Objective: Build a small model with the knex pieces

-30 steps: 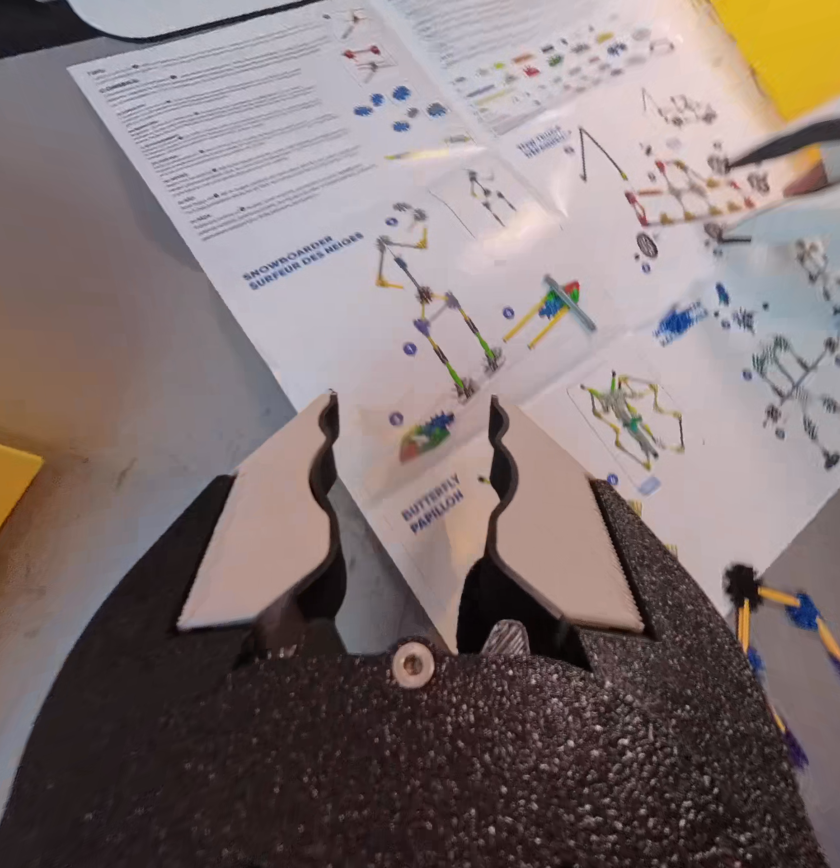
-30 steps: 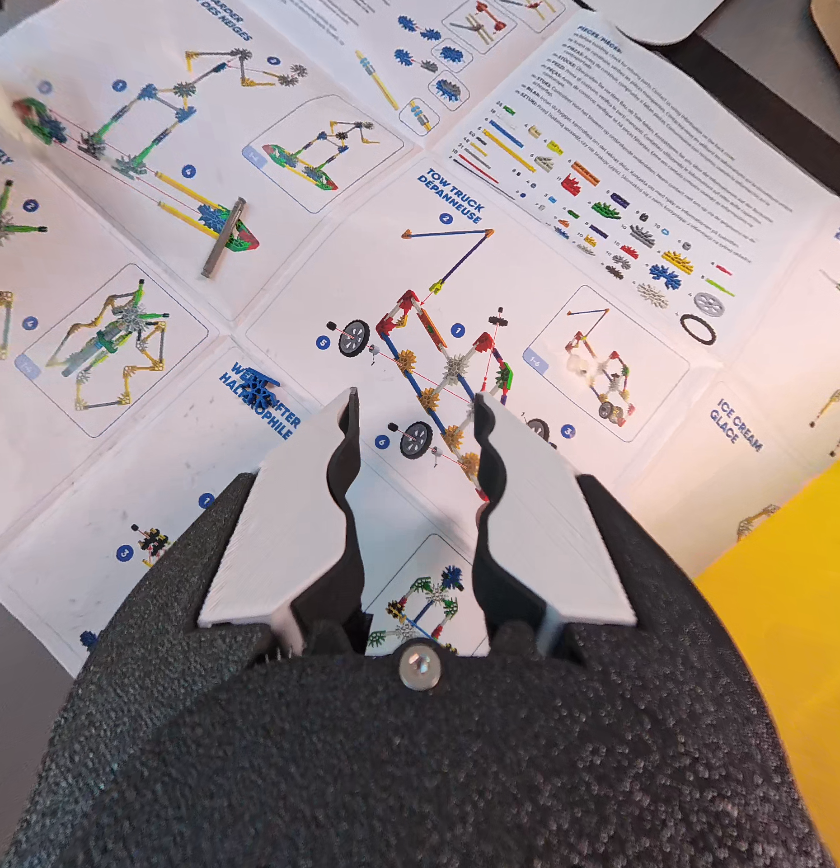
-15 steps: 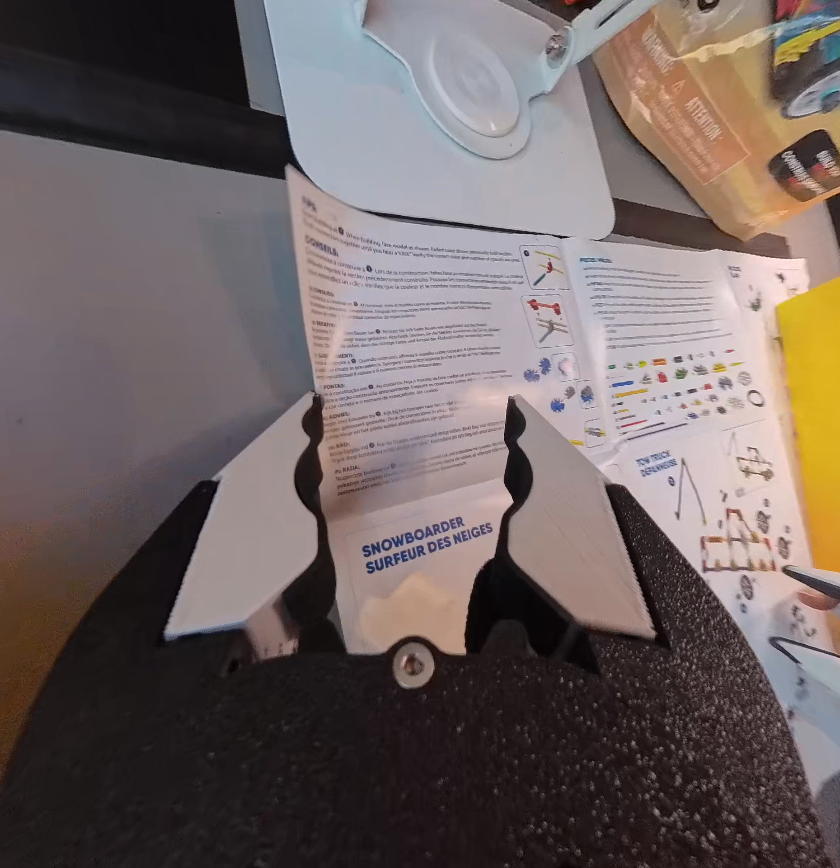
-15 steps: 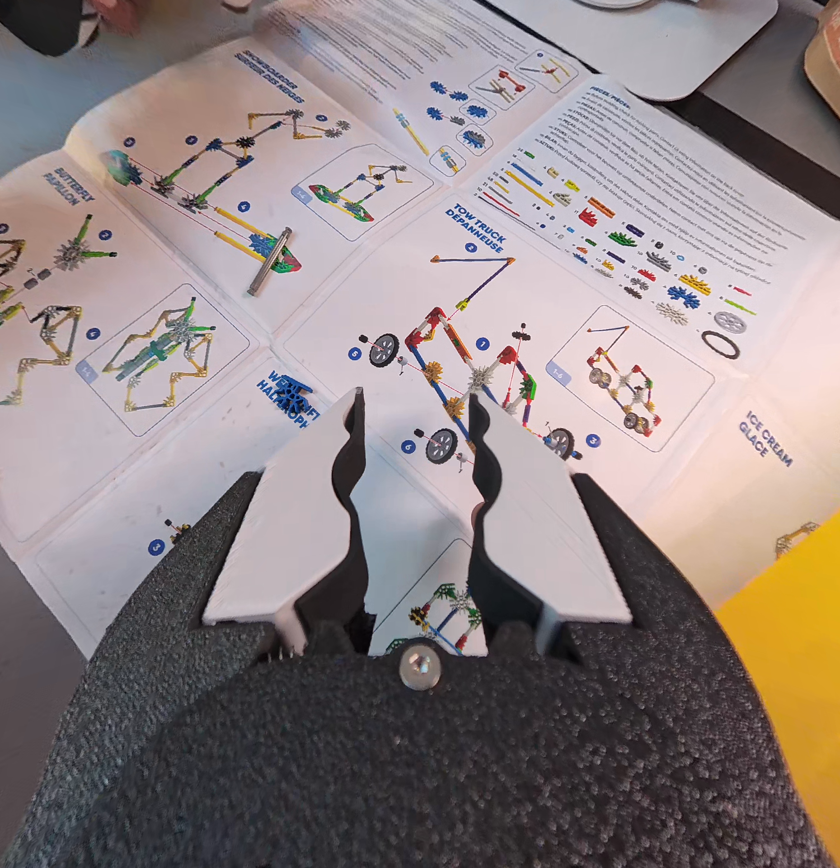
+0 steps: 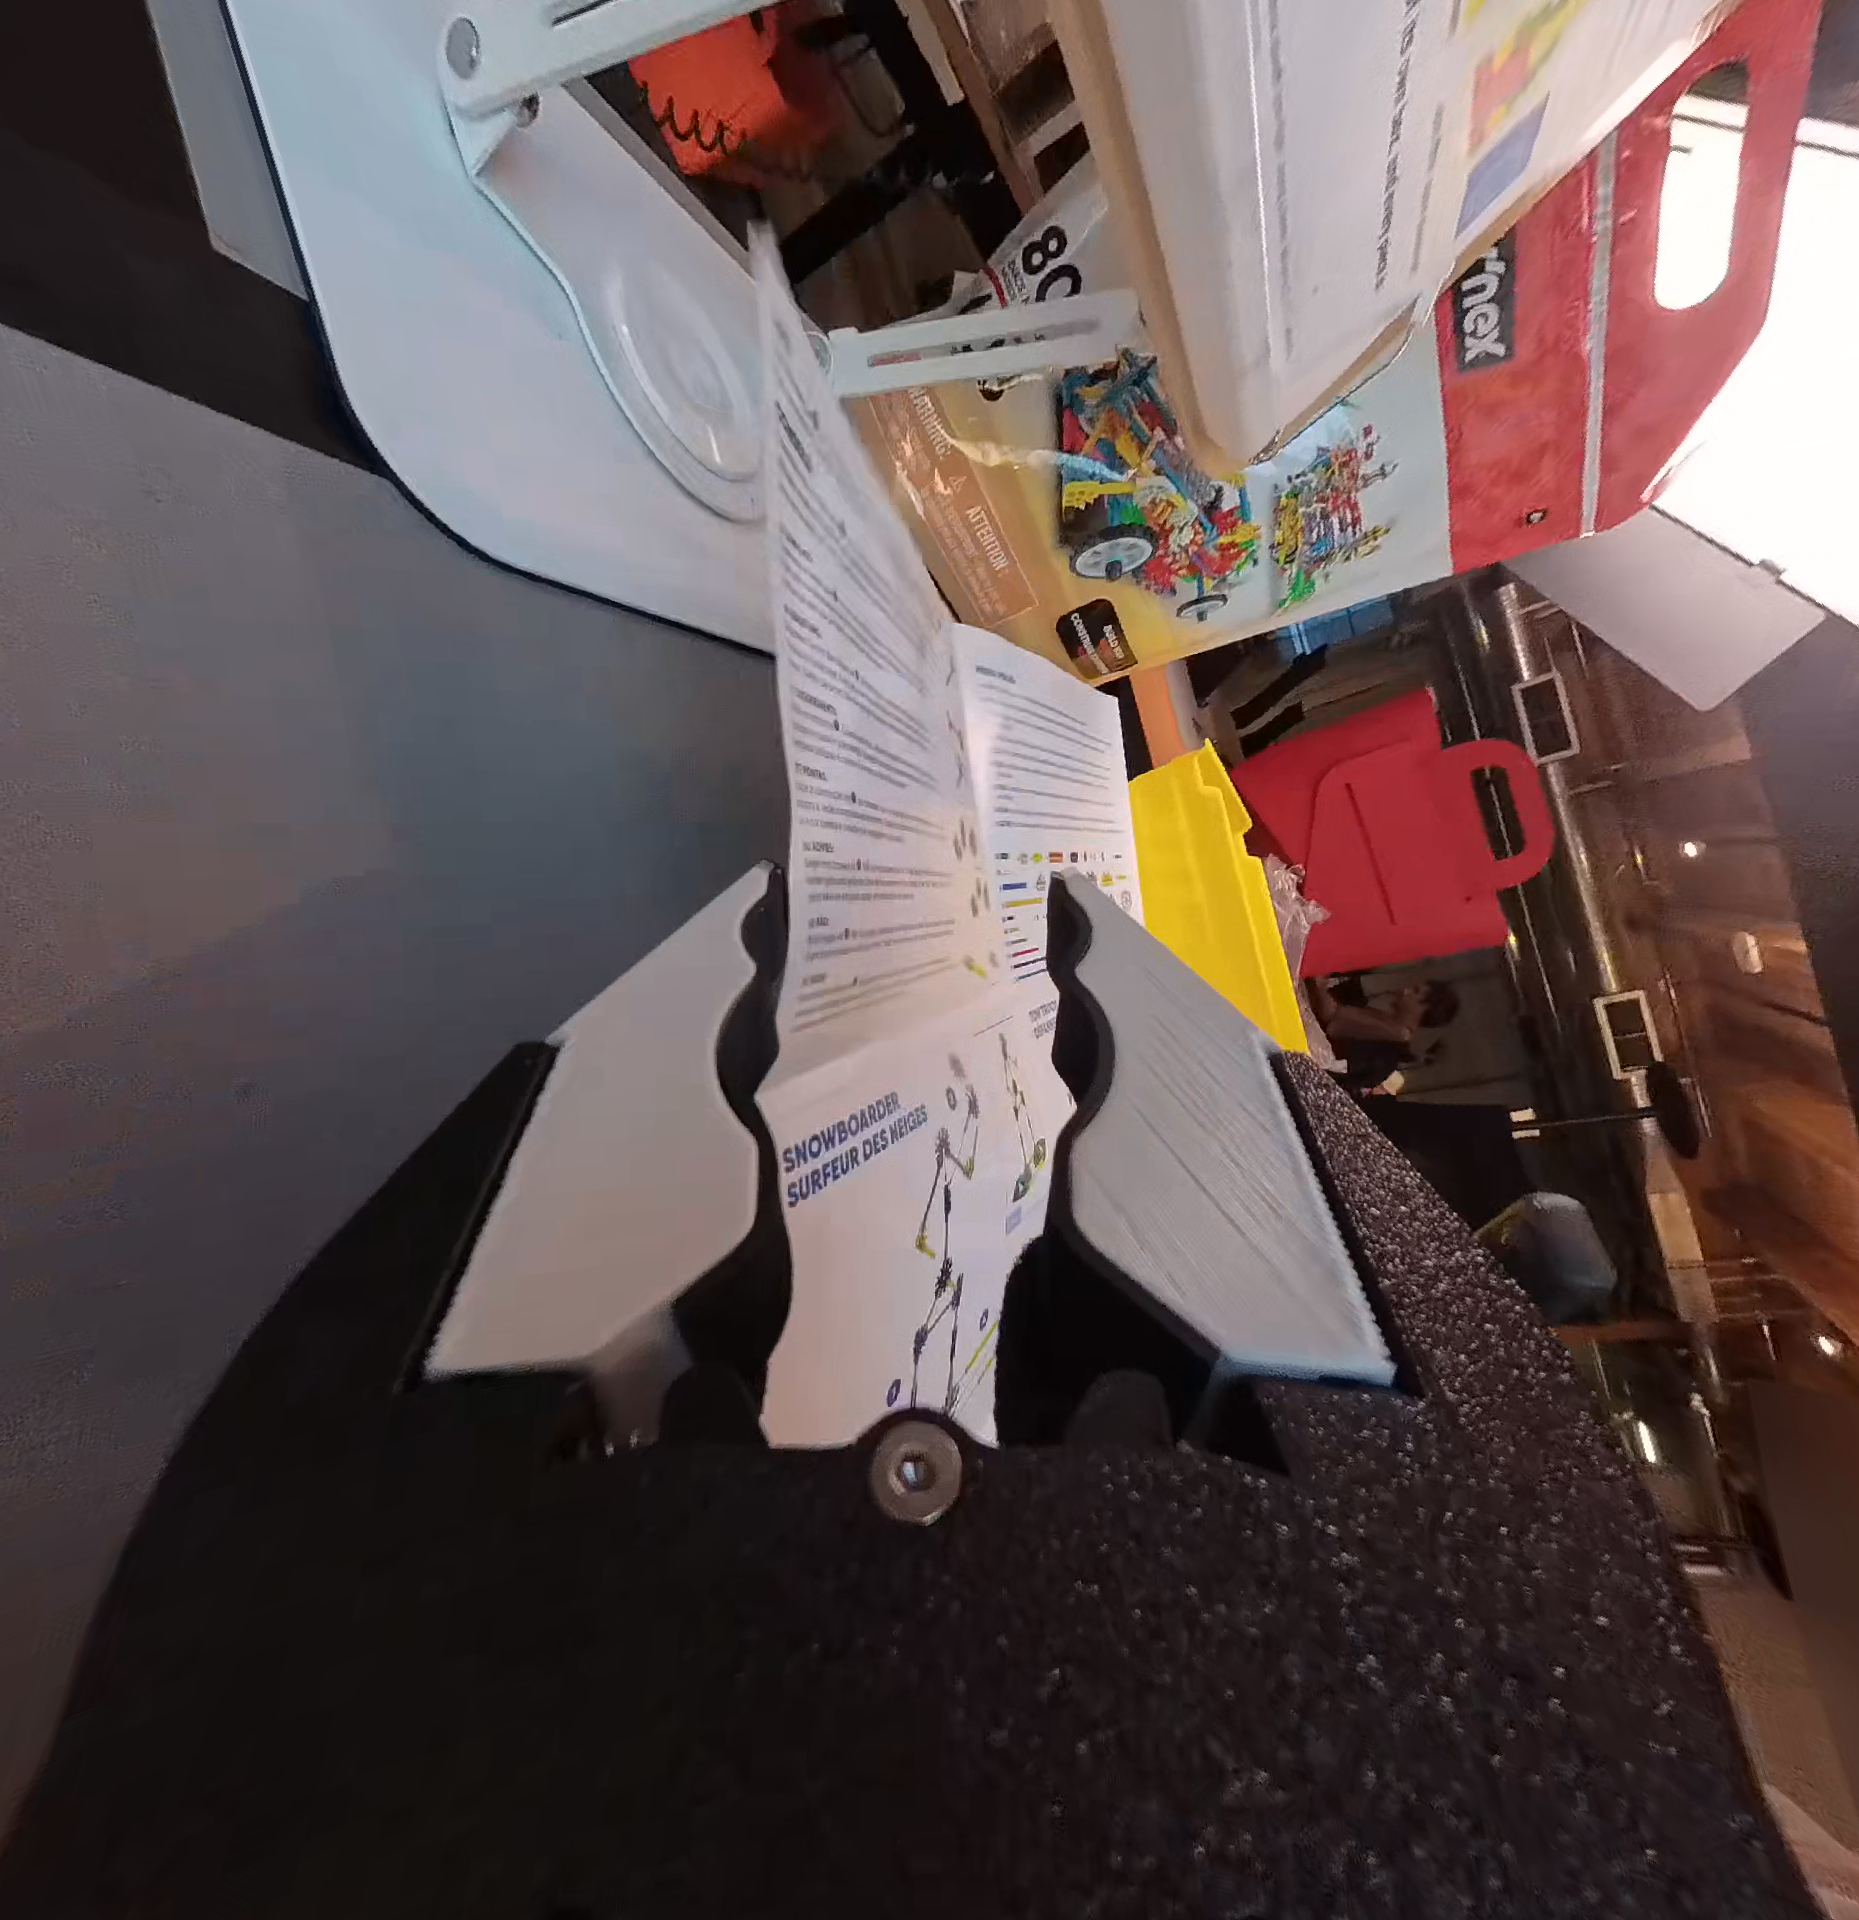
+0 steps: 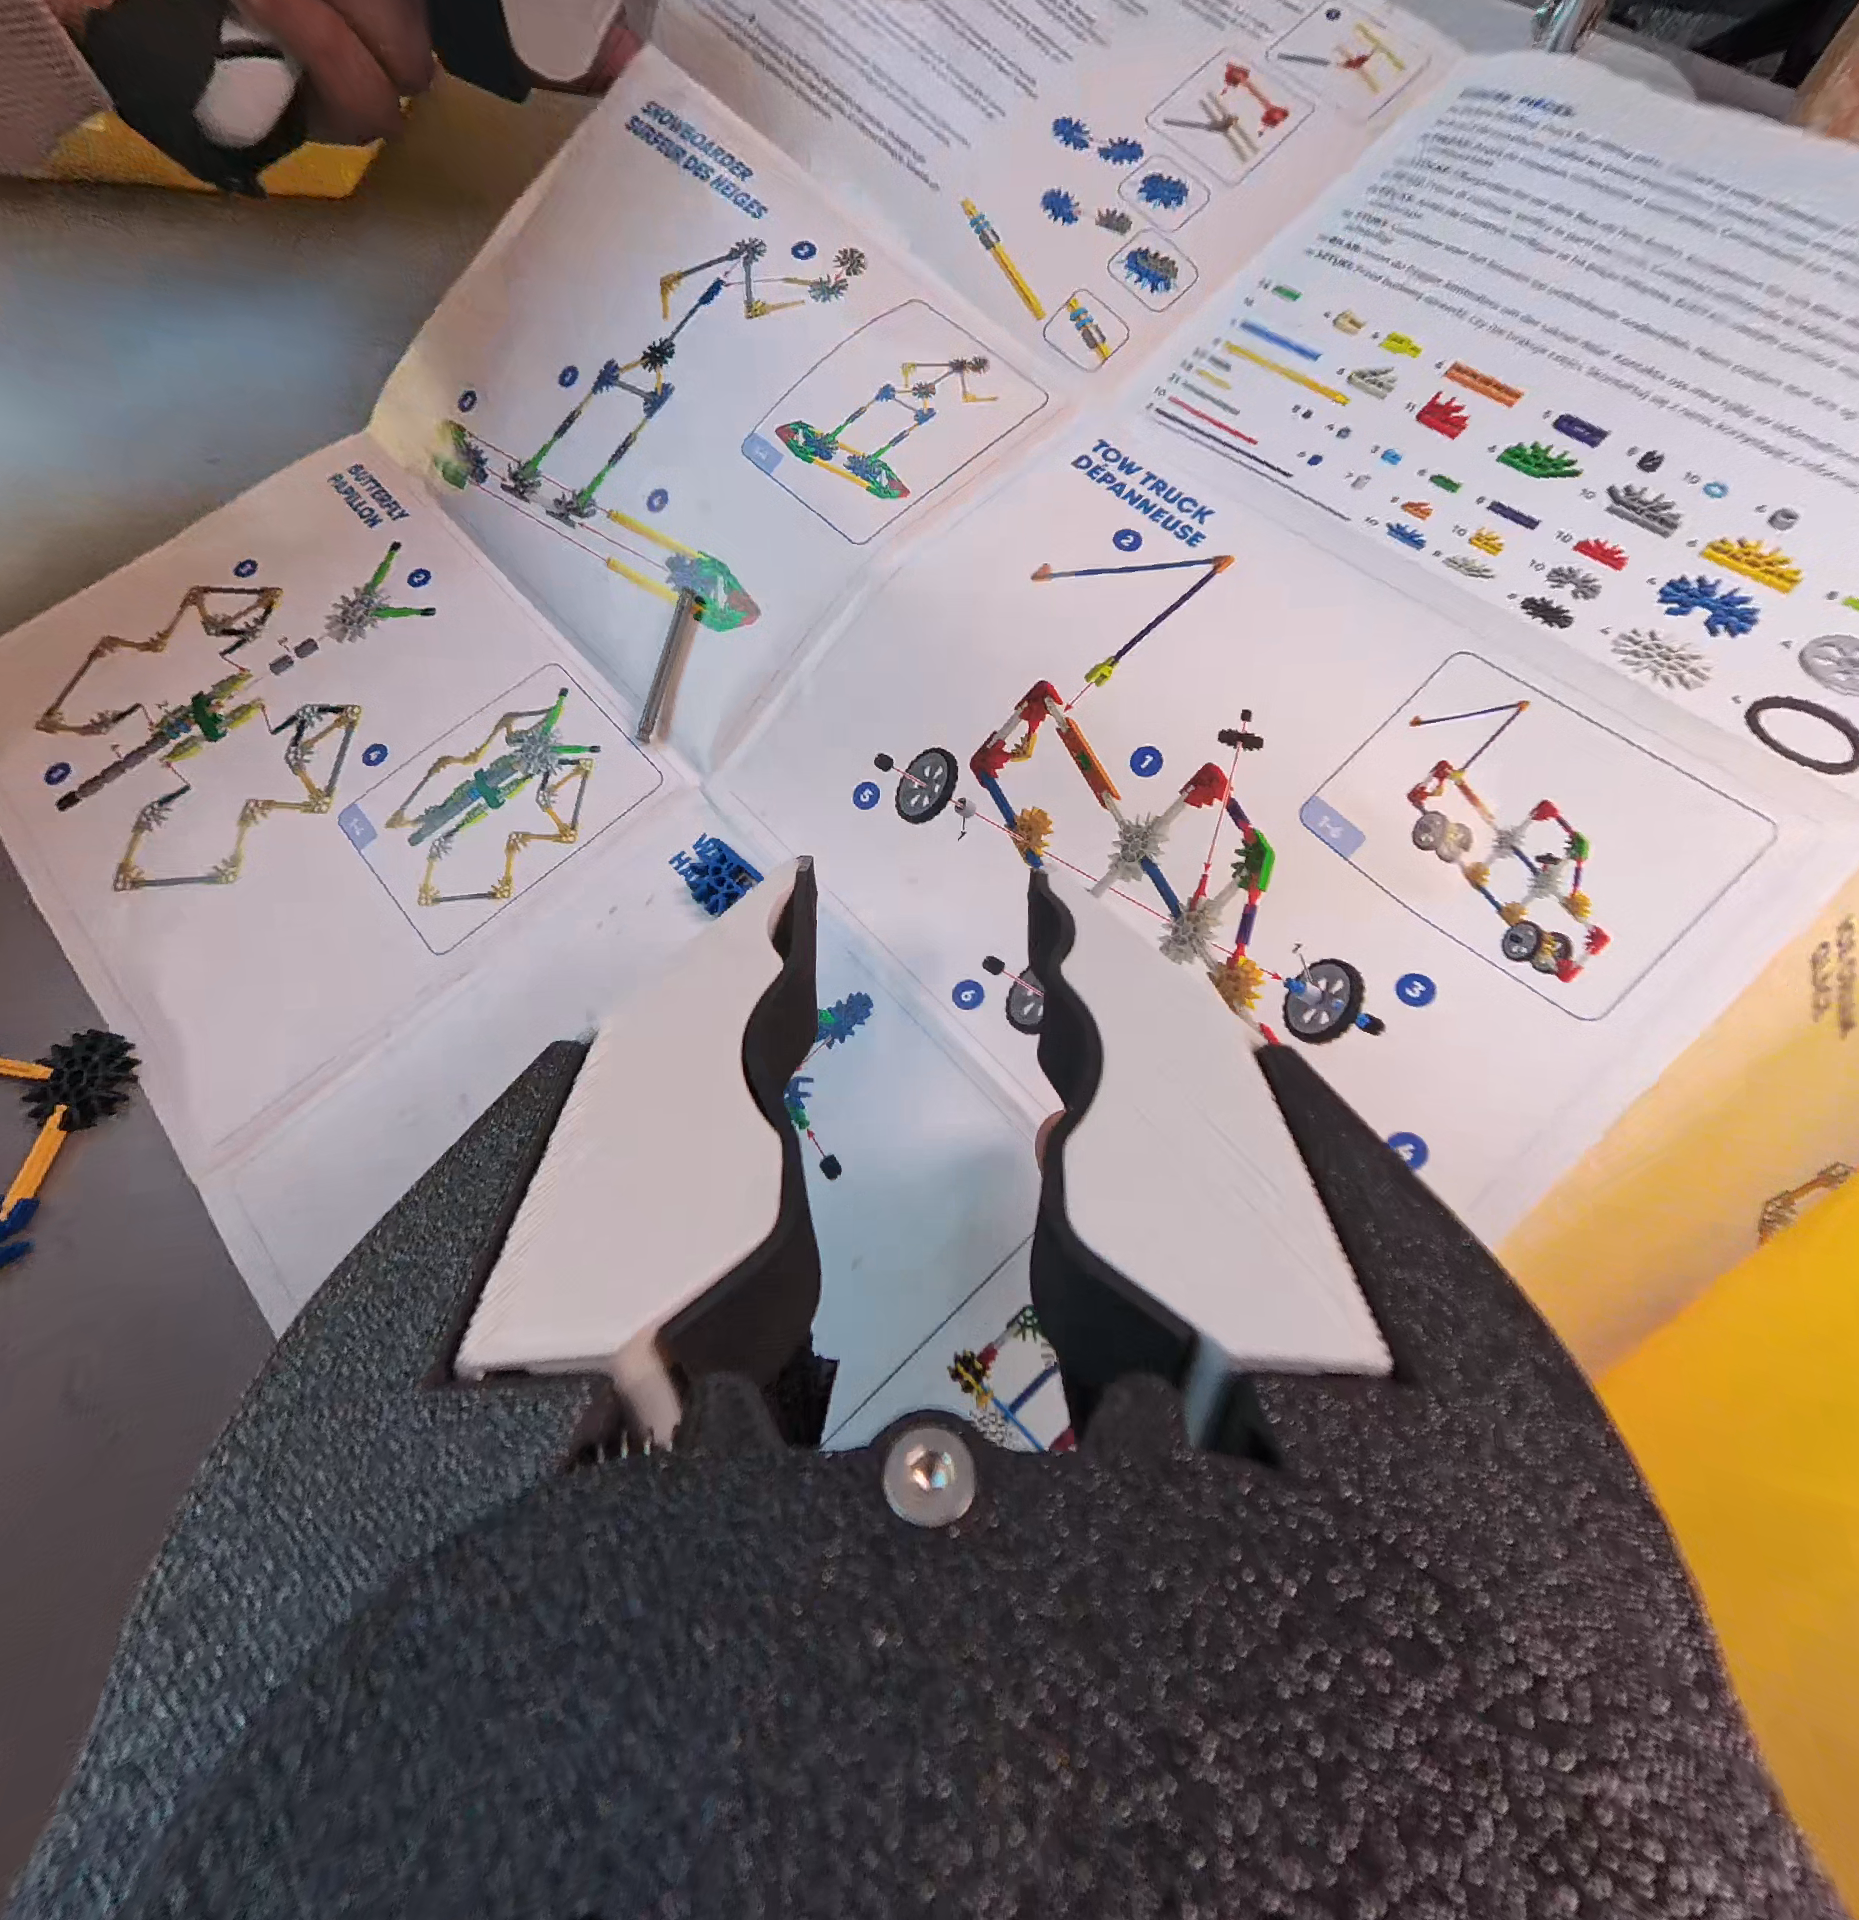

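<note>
A large unfolded white instruction sheet (image 6: 1268, 623) with coloured building diagrams lies on the grey table. My right gripper (image 6: 920, 871) is open and empty and hovers over the sheet's middle, by the wheeled-model diagram. My left gripper (image 5: 912, 873) is open and rolled on its side. The sheet's far-left panel (image 5: 883, 1195) stands up between its fingers, with its edge close to the left finger (image 5: 634, 1091). In the right wrist view a hand (image 6: 312, 62) holds that gripper at the sheet's far-left corner. A grey rod (image 6: 667, 670) and a small blue connector (image 6: 722, 881) lie on the sheet.
A yellow bin (image 6: 1735, 1507) sits at the right, also in the left wrist view (image 5: 1205, 894). Yellow rods joined to a black connector (image 6: 78, 1075) lie left of the sheet. A white flat base (image 5: 489, 364), a red-topped toy box (image 5: 1527, 312) and a red lid (image 5: 1403, 831) stand beyond. My hands' fingertips stand some 30 cm from each other.
My left gripper swung from over the sheet's middle to its far-left edge and rolled sideways. That panel now stands up between its fingers. My right gripper shifted only slightly and stays open.
</note>
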The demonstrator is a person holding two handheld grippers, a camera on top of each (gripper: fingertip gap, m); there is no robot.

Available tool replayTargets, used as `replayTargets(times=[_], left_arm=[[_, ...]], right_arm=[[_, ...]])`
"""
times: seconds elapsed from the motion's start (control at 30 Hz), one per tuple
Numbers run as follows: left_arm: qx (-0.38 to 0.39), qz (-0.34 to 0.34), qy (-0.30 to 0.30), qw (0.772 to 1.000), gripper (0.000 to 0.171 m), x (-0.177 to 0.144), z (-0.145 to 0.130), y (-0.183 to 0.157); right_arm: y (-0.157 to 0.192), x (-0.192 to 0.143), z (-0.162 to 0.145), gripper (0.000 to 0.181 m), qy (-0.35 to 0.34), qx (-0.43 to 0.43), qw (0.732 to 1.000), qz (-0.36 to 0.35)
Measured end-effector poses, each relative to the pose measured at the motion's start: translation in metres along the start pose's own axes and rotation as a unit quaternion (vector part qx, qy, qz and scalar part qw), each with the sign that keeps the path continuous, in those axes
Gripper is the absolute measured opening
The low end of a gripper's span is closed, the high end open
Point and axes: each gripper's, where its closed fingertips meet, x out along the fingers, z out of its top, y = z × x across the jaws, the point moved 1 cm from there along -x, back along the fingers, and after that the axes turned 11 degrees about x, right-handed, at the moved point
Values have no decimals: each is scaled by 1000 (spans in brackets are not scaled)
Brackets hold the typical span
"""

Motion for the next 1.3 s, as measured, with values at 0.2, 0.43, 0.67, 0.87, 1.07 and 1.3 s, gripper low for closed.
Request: replayTargets(times=[0.2,0.43,0.67,0.87,1.07,1.3], left_arm=[[31,-40,9,999,15,0,3,-21],[111,-10,35,993,0,-5,-3,-21],[221,90,54,970,0,-13,1,-12],[287,148,39,946,0,-20,6,-9],[303,153,41,940,0,-30,0,-8],[323,157,60,931,0,-31,-15,1]], right_arm=[[0,-5,6,39,-13,14,1000,3],[12,-26,25,40,-41,5,999,16],[-80,-122,59,53,-86,60,979,-175],[-104,-87,-4,49,63,62,966,-242],[-116,-82,0,22,80,11,955,-286],[-159,-92,17,3,33,58,935,-348]])
